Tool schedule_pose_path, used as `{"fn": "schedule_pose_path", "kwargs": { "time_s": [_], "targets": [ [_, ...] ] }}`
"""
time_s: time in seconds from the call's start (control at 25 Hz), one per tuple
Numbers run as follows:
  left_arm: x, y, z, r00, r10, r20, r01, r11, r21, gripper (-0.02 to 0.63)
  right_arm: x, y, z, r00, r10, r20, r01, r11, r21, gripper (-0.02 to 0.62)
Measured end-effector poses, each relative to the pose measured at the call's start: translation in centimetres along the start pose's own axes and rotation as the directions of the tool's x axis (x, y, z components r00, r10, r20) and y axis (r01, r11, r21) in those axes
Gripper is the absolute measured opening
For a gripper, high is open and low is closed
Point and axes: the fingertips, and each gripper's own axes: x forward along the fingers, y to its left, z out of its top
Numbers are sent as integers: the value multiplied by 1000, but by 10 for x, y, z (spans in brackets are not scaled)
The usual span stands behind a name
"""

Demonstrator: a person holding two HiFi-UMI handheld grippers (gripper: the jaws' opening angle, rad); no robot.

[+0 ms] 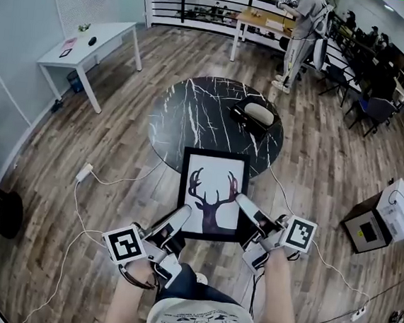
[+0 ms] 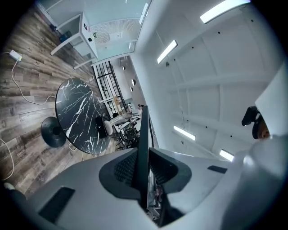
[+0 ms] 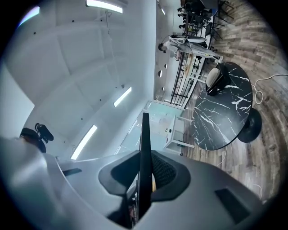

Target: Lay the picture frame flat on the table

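Observation:
I hold the black picture frame (image 1: 213, 194), with its deer-antler print, in the air above the wooden floor, just short of the round black marble table (image 1: 192, 114). My left gripper (image 1: 179, 217) is shut on the frame's lower left edge and my right gripper (image 1: 245, 210) on its lower right edge. In the left gripper view the frame (image 2: 143, 143) shows edge-on, pinched between the pads of the left gripper (image 2: 143, 173), with the table (image 2: 78, 112) beyond. The right gripper view has the frame (image 3: 145, 143) edge-on too, clamped by the right gripper (image 3: 144, 176), and the table (image 3: 220, 117) to the right.
A black-and-white case (image 1: 255, 115) lies on the table's right side. A white desk (image 1: 93, 40) stands at the back left. A person (image 1: 303, 28) stands by a wooden table (image 1: 262, 19) at the back. Cables and a power strip (image 1: 83, 173) lie on the floor. A box (image 1: 388, 218) sits at the right.

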Motion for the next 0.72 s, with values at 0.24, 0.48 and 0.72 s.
{"fn": "schedule_pose_path", "kwargs": {
  "time_s": [0.24,0.48,0.72],
  "targets": [
    [36,26,23,1000,26,-11,-26,1000,-8,77,21,-36,30,1000,-14,-1,14,999,39,84],
    [70,56,66,999,38,-14,-38,999,-26,77,65,-69,63,1000,-22,0,22,999,45,84],
    [120,85,131,999,29,-25,-30,999,-22,77,126,-102,112,999,-29,16,28,999,44,84]
  ]
}}
